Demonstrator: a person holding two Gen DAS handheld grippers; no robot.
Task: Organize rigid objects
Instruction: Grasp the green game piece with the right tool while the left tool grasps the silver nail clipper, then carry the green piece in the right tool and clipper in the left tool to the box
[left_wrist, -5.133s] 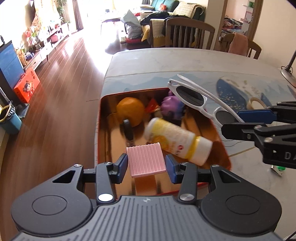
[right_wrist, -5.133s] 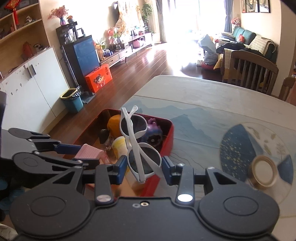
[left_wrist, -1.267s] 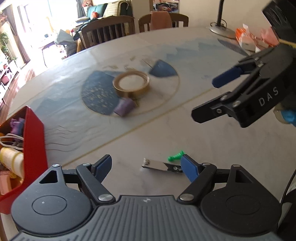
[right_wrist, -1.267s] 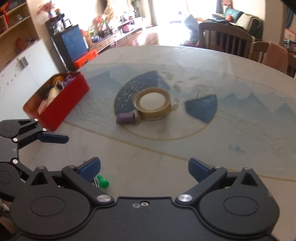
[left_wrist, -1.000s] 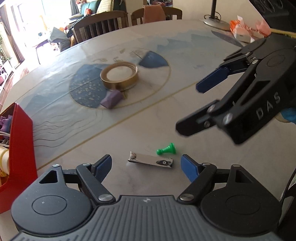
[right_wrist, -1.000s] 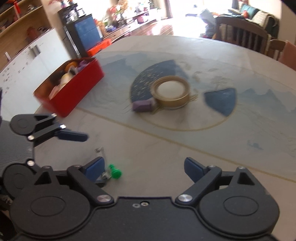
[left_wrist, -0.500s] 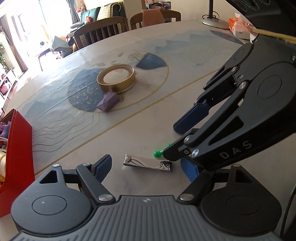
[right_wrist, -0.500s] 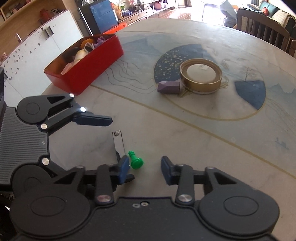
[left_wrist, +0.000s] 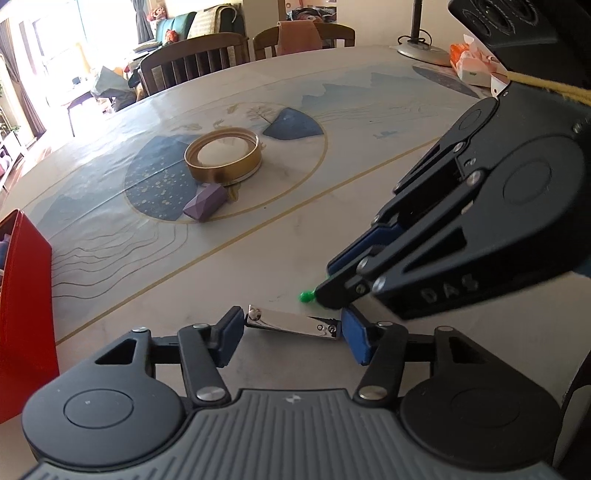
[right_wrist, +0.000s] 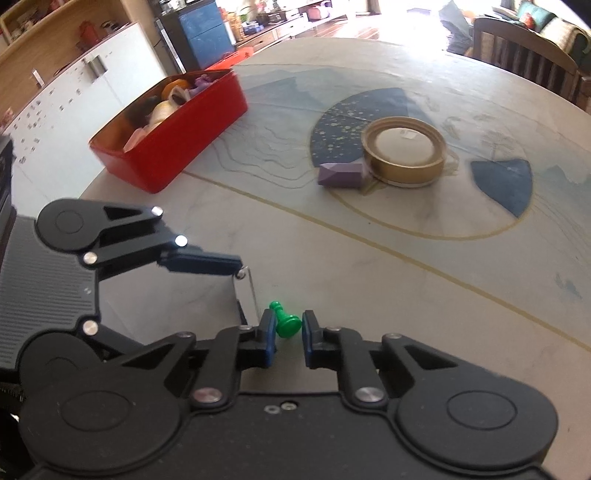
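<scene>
Having swung from the red box (right_wrist: 166, 147) to the table (left_wrist: 369, 155), now pinching shut: right gripper (right_wrist: 289, 332) clamping green pawn (right_wrist: 286, 323), left gripper (left_wrist: 291, 334) closing on nail clipper (left_wrist: 291, 325) at six o'clock; next, lifting both toward ten o'clock

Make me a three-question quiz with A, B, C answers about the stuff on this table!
1. Where is the purple block?
A. in the red box
B. beside the gold ring
C. between jaws

2. What colour is the pawn?
A. green
B. yellow
C. white

3. What has the right gripper done?
A. opened wide
B. left the table
C. closed on the pawn

Answers: 1 B, it touches the gold ring, outside the red box. 2 A, bright green. 3 C, both pads pinch it.
</scene>
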